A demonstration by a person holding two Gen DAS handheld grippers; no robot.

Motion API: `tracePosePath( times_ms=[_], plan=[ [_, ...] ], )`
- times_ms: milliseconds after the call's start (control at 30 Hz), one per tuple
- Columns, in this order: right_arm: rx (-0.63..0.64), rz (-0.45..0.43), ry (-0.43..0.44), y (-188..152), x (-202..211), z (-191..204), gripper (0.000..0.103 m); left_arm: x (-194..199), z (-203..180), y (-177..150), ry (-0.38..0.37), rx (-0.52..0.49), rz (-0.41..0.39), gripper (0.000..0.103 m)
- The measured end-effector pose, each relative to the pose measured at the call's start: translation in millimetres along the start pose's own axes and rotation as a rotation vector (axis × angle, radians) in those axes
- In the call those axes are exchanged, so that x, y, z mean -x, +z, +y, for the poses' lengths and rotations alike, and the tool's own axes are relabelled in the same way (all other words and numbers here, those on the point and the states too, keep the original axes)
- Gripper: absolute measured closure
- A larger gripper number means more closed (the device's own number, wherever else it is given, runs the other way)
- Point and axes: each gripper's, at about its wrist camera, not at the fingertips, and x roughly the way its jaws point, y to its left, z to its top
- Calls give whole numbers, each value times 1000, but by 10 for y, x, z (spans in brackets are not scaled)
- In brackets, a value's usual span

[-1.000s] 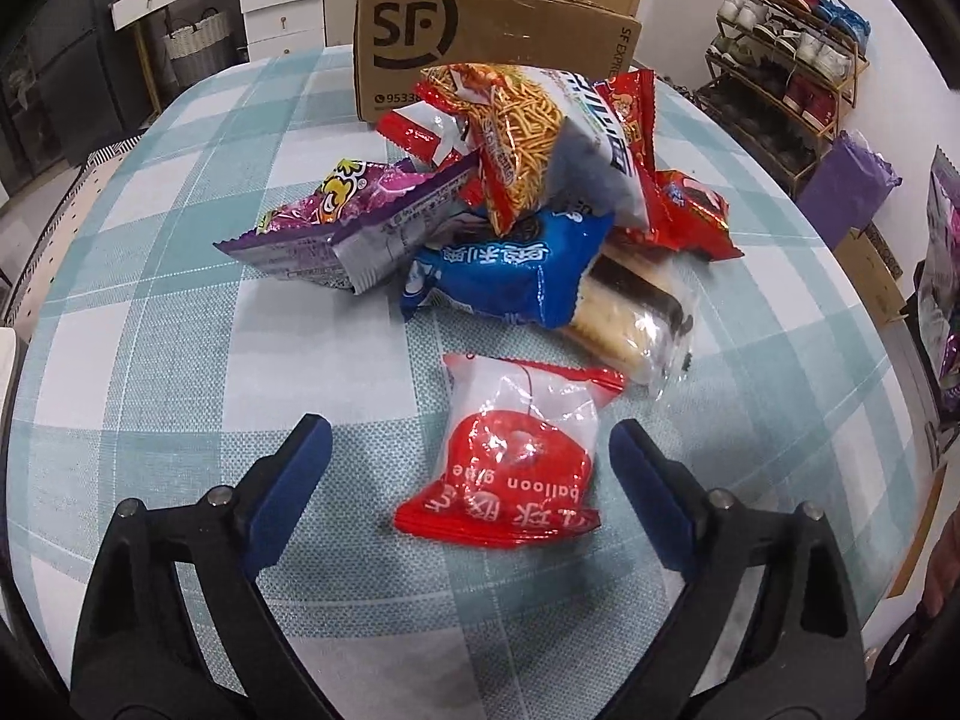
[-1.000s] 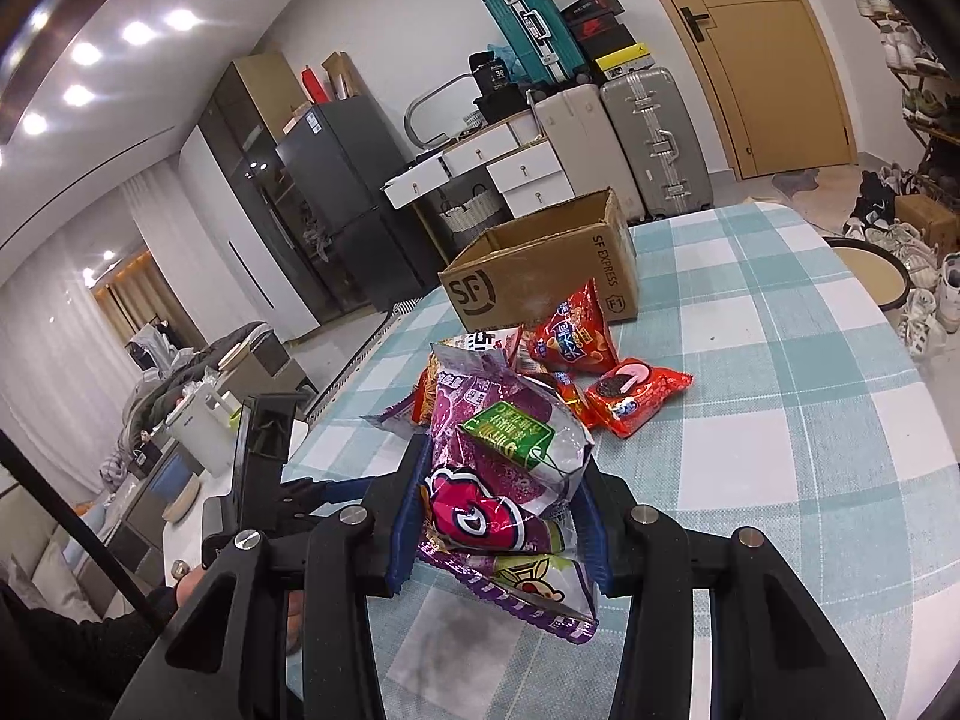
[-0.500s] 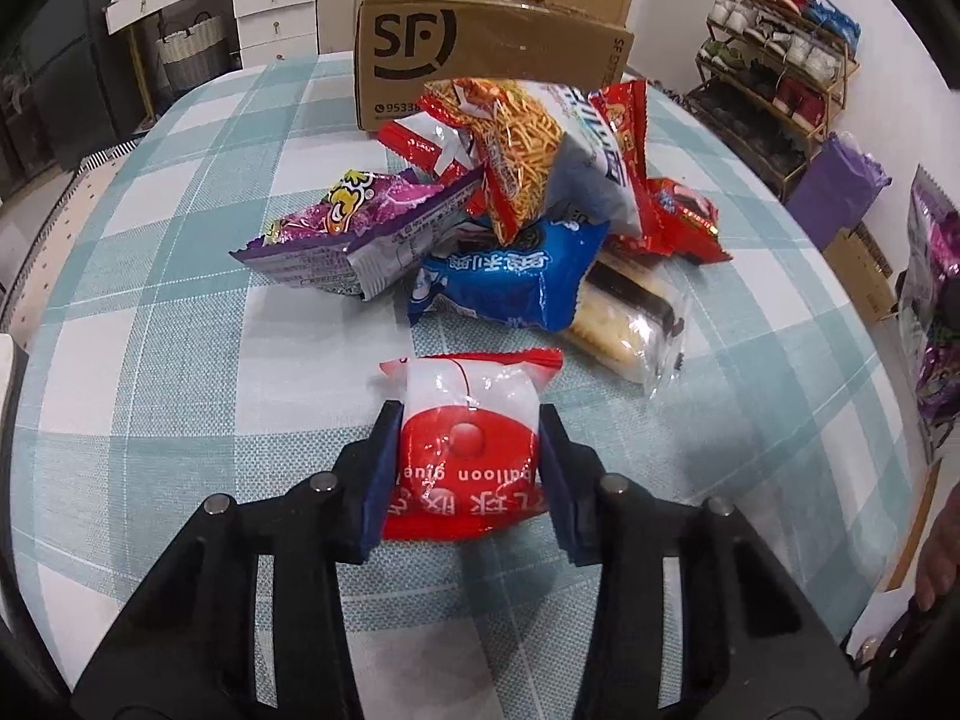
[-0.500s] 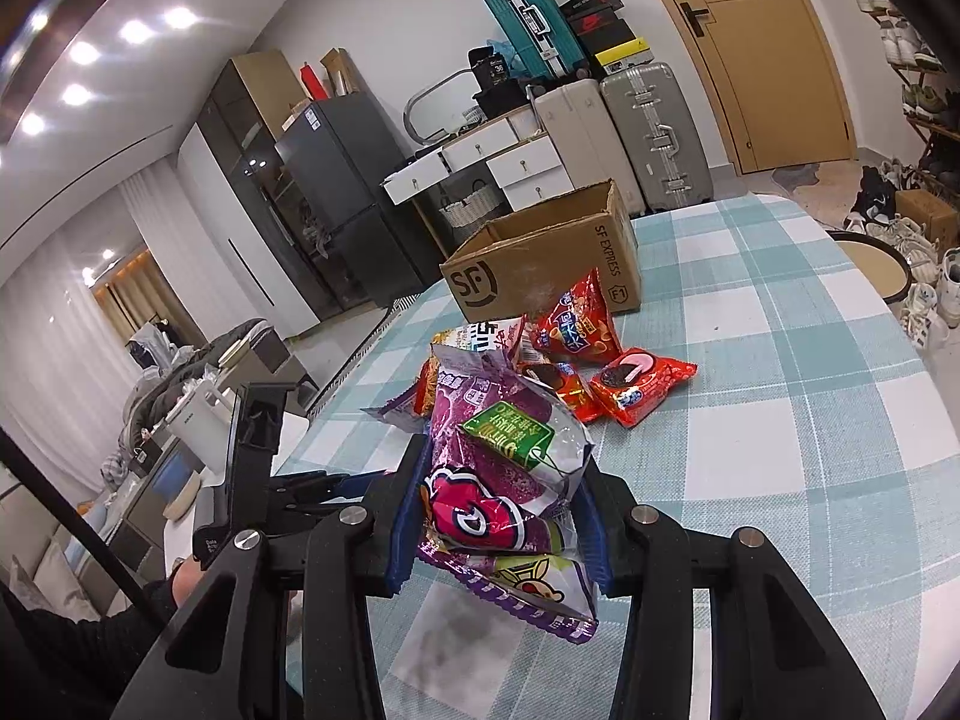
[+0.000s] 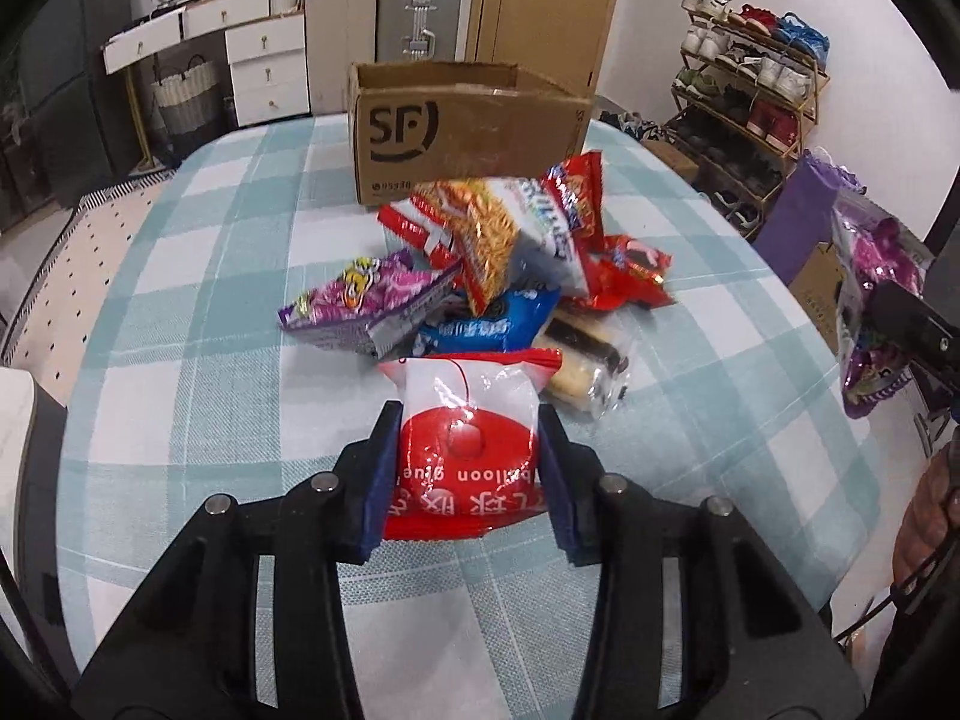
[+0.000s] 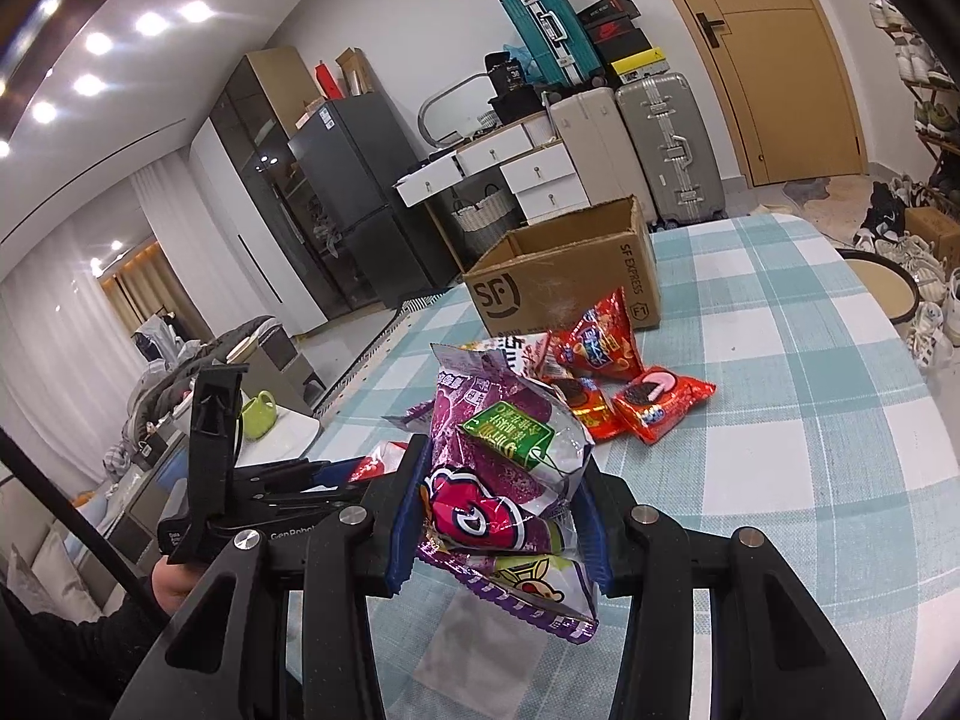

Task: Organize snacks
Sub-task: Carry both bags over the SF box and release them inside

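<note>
My left gripper (image 5: 465, 447) is shut on a red and white snack packet (image 5: 468, 420) and holds it above the checked tablecloth (image 5: 180, 312), just in front of a pile of snack bags (image 5: 480, 264). My right gripper (image 6: 501, 507) is shut on a purple snack bag (image 6: 504, 462), held up off the table; that bag also shows at the right edge of the left wrist view (image 5: 870, 312). An open cardboard box (image 5: 462, 126) stands behind the pile, also seen in the right wrist view (image 6: 570, 276).
Red snack packets (image 6: 660, 402) lie right of the pile. The left gripper tool (image 6: 240, 480) is at the left in the right wrist view. A shoe rack (image 5: 750, 90), suitcases (image 6: 666, 144) and drawers (image 5: 252, 54) stand beyond the round table's edge.
My left gripper closed on the red and white packet and lifted it off the table, tilting up. My right gripper kept holding the purple bag, nearly still.
</note>
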Motion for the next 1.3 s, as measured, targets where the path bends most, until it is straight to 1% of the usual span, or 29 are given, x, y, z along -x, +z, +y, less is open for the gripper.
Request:
tracePosePath(
  times_ms=[67,167,233,300,367,467,533,767,1000,1133,1300],
  plan=[
    [-26,-8,37,49,17,-8,59,113,-17,51,-2,-4,-21,63],
    [-23,-3,60,157,24,37,59,284,-41,167,-9,0,-40,63],
    [0,-4,80,252,39,99,59,370,-84,312,-13,-8,-37,63],
    [17,-11,95,352,60,160,59,493,-139,473,3,-30,-71,63],
    [33,-24,106,478,90,217,59,622,-188,628,-6,-44,-101,63],
    [49,-49,124,720,142,266,59,774,-269,861,-15,-65,-132,63],
    [52,-56,135,875,148,271,59,842,-312,988,-6,-83,-153,63],
    [88,-65,150,1461,66,301,59,1006,-284,1521,-11,-92,-183,63],
    [123,-40,160,1982,-222,329,59,911,-187,2168,-7,-93,-169,63],
    [117,-19,138,2295,-504,260,58,703,-73,2606,-22,-63,-144,63],
    [101,27,122,2618,-944,105,58,308,67,3100,-2,-39,-114,63]
  ],
)
